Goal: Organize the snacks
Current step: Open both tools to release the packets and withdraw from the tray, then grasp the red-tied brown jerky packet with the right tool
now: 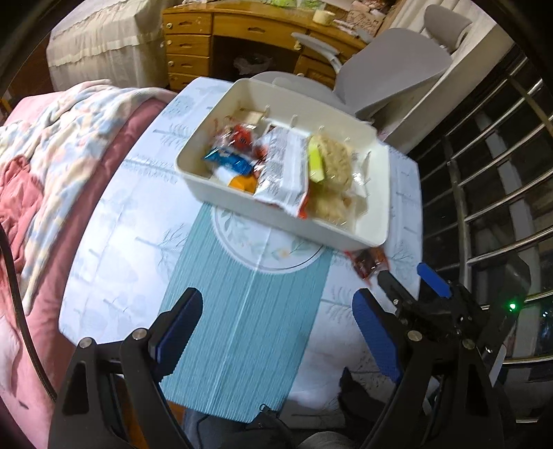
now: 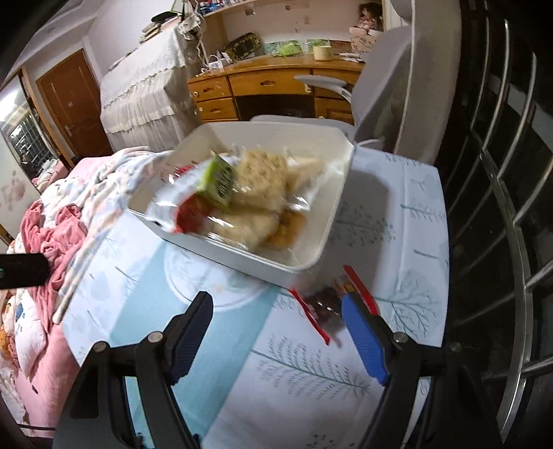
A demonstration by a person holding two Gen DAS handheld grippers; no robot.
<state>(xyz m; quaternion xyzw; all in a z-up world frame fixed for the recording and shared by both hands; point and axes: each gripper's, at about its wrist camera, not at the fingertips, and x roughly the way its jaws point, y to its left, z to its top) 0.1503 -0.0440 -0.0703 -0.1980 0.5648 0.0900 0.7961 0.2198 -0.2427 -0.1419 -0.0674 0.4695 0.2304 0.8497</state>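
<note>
— So where do the snacks sit right now?

— Mostly inside the white bin (image 1: 371,221), which rests on the table (image 1: 114,241) at about twelve o'clock from the left gripper (image 1: 276,328). Packed in it: a blue wrapper (image 1: 230,160) at the nine o'clock side, an orange packet (image 1: 242,182) just below that, a red packet (image 1: 242,136) toward eleven o'clock, a silver printed bag (image 1: 285,169) in the middle, and pale rice cakes in clear wrap (image 1: 333,169) with a yellow-green label (image 1: 316,162) toward three o'clock.

— Anything outside the bin?

— One small red-edged packet (image 2: 328,304) lies on the cloth just beside the bin's near corner. In the right wrist view it is at one o'clock from the right gripper (image 2: 276,331), close to the blue pad of one finger (image 2: 363,338); whether they touch is hard to tell through the blur.

— And the fingers?

— Both pairs are spread wide, nothing between them. The left one hangs over the teal striped runner (image 1: 242,328). The right gripper (image 1: 411,286) also shows in the left view at three o'clock, near that loose packet (image 1: 368,264).

— What surrounds the table?

— A pink quilt (image 1: 41,193) at nine o'clock, a grey chair (image 1: 397,76) and a wooden desk (image 1: 249,31) beyond the bin, and metal window bars (image 1: 484,193) at three o'clock.
</note>
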